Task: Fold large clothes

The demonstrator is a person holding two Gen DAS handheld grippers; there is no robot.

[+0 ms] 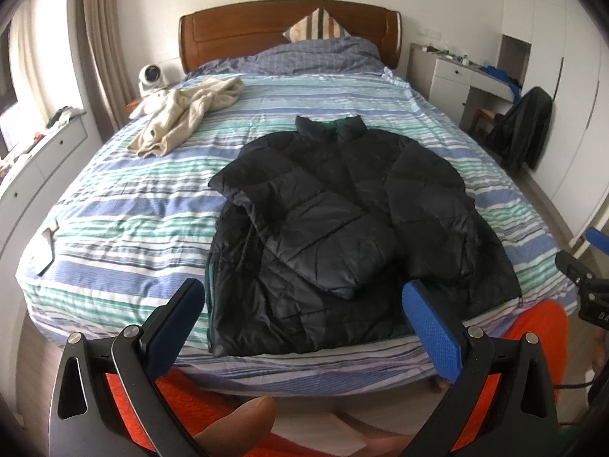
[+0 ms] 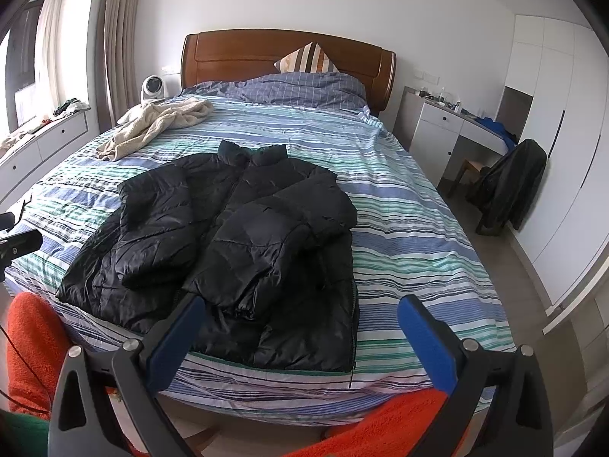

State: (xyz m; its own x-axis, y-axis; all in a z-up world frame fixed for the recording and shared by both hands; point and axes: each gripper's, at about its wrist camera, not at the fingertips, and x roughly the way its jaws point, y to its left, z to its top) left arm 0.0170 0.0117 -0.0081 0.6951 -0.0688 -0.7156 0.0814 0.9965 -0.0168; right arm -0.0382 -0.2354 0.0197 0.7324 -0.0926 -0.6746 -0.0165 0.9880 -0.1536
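A black puffer jacket [image 1: 342, 221] [image 2: 236, 236] lies flat on the striped bed [image 1: 125, 205] [image 2: 411, 228], collar toward the headboard, both sleeves folded in across its front. My left gripper [image 1: 302, 304] hangs open just short of the jacket's hem at the foot of the bed, nothing between its blue pads. My right gripper [image 2: 300, 321] is open too, held over the hem's right part, its fingers empty. The right gripper's tip [image 1: 586, 278] shows at the right edge of the left wrist view.
A cream garment [image 1: 182, 114] [image 2: 156, 122] lies crumpled at the bed's far left. A wooden headboard [image 1: 266, 26] and pillows close the far end. A white desk [image 2: 449, 129] and a chair with a dark coat [image 2: 510, 186] stand right. The person's orange sleeves [image 2: 34, 342] are below.
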